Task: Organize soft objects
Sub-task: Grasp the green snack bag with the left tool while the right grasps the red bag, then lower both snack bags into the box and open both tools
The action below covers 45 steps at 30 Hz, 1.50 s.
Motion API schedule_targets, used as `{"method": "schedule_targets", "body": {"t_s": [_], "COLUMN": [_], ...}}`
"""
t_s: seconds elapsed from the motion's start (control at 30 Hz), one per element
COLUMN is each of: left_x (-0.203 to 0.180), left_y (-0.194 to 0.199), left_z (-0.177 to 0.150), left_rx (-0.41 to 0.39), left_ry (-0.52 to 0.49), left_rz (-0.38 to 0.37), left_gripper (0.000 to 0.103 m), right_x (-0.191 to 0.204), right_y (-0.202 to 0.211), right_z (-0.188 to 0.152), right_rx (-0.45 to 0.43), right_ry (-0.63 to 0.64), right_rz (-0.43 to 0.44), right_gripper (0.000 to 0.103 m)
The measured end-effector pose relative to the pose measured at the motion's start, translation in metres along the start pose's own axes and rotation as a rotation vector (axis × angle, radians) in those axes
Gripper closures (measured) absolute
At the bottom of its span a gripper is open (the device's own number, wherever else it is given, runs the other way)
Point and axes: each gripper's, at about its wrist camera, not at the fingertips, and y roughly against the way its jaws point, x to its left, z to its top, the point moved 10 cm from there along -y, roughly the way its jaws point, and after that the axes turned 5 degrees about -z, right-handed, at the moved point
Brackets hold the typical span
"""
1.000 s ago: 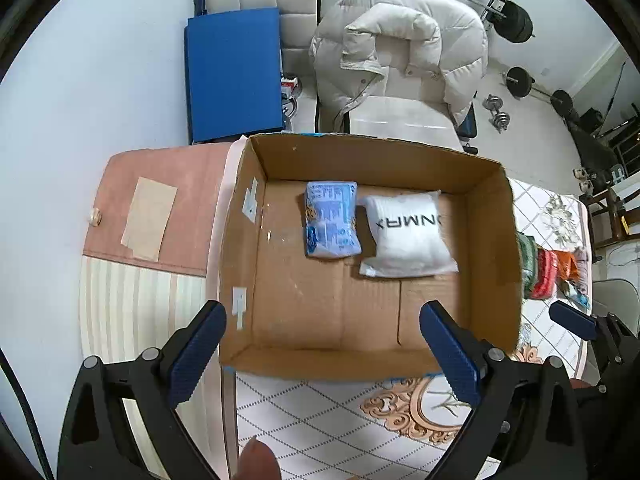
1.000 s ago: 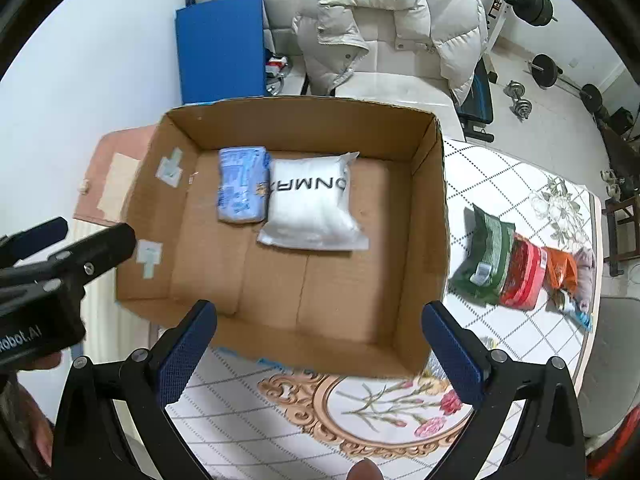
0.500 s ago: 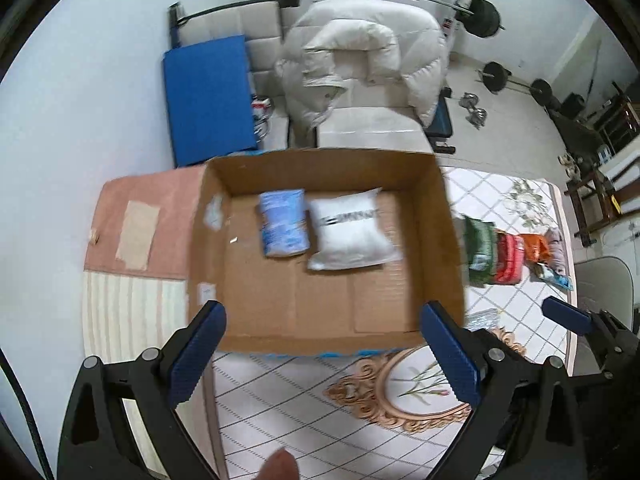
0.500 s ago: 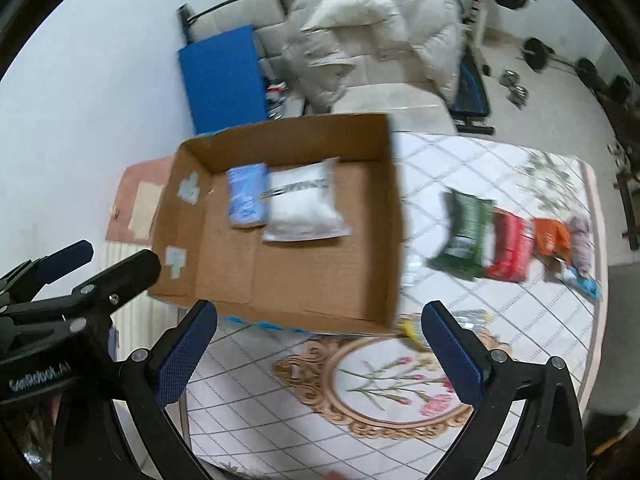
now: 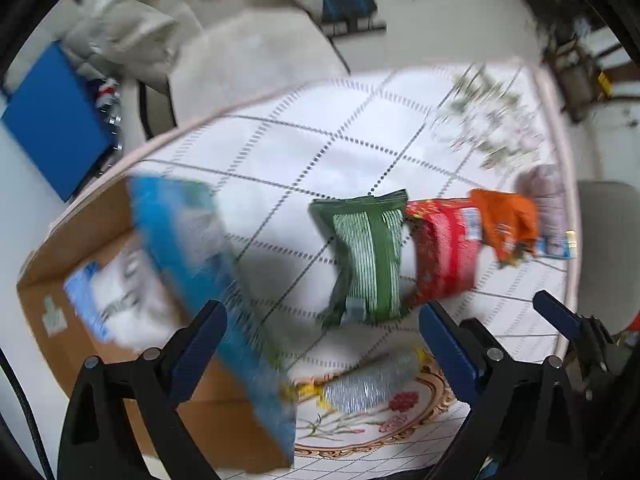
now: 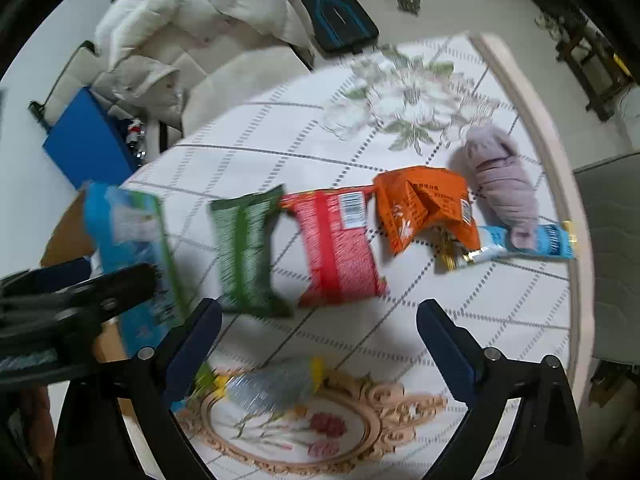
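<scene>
A row of soft packs lies on the table: a green pack point(image 6: 246, 254) point(image 5: 370, 258), a red pack point(image 6: 338, 246) point(image 5: 444, 248), an orange pack point(image 6: 424, 208) point(image 5: 508, 220), a lilac cloth bundle point(image 6: 500, 176) and a light-blue tube point(image 6: 528, 242). A silver pouch point(image 6: 272, 390) point(image 5: 368, 380) lies nearest. The cardboard box point(image 5: 80, 236) at left holds a white bag point(image 5: 120, 292). My left gripper point(image 5: 320, 344) and right gripper point(image 6: 318, 344) are both open and empty, above the silver pouch.
The box's blue printed outer wall point(image 5: 192, 264) point(image 6: 128, 248) faces the packs. The left gripper's body point(image 6: 68, 308) shows at the right view's left edge. A white jacket on a chair point(image 6: 180, 20) stands behind the table, whose pink rim point(image 6: 532, 112) runs along the right.
Both grippers have swung right, away from above the box to the row of packs. The view is blurred by motion. Both stay open.
</scene>
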Motion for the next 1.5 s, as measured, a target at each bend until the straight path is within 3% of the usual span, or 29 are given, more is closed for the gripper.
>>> {"method": "schedule_targets", "body": {"t_s": [0.13, 0.4, 0.47, 0.5, 0.53, 0.63, 0.73, 0.83, 1.03, 1.13, 1.27, 1.37, 1.5], "left_x": [-0.005, -0.018, -0.018, -0.017, -0.017, -0.017, -0.016, -0.022, -0.026, 0.001, 0.072, 0.139, 0.223], "left_y": [-0.045, -0.093, -0.101, -0.104, -0.107, -0.104, -0.097, -0.08, 0.01, 0.077, 0.13, 0.136, 0.109], "left_z": [0.012, 0.013, 0.011, 0.008, 0.006, 0.004, 0.001, -0.003, -0.026, -0.033, -0.076, -0.104, -0.145], "left_rx": [0.107, 0.22, 0.238, 0.251, 0.264, 0.238, 0.206, 0.166, -0.013, -0.122, -0.216, -0.203, -0.113], "left_ry": [-0.014, -0.052, -0.043, -0.031, -0.021, -0.021, -0.026, -0.022, -0.03, -0.02, 0.026, 0.082, 0.201], "left_rz": [0.033, 0.055, 0.056, 0.046, 0.038, 0.044, 0.067, 0.036, -0.069, -0.092, -0.037, 0.03, 0.083], "left_gripper": [0.005, 0.005, 0.023, 0.043, 0.053, 0.067, 0.069, 0.069, 0.069, 0.069, 0.069, 0.069, 0.069], "right_x": [-0.006, -0.017, -0.016, -0.016, -0.017, -0.018, -0.023, -0.031, -0.021, 0.003, 0.068, 0.126, 0.21], "right_y": [-0.041, -0.089, -0.098, -0.102, -0.106, -0.105, -0.102, -0.089, -0.014, 0.031, 0.077, 0.086, 0.058], "right_z": [0.007, 0.008, 0.005, 0.003, 0.001, 0.0, -0.009, -0.02, -0.034, -0.04, -0.057, -0.087, -0.124], "right_rx": [0.066, 0.148, 0.166, 0.173, 0.19, 0.18, 0.173, 0.153, 0.05, -0.013, -0.062, -0.034, 0.042], "right_ry": [0.015, 0.035, 0.04, 0.039, 0.036, 0.064, 0.084, 0.076, 0.094, 0.128, 0.194, 0.244, 0.303], "right_rz": [-0.022, -0.056, -0.057, -0.058, -0.06, -0.097, -0.126, -0.13, -0.059, -0.012, 0.081, 0.167, 0.228], "right_gripper": [0.017, 0.018, 0.019, 0.025, 0.029, 0.046, 0.05, 0.052, 0.053, 0.053, 0.053, 0.053, 0.053]}}
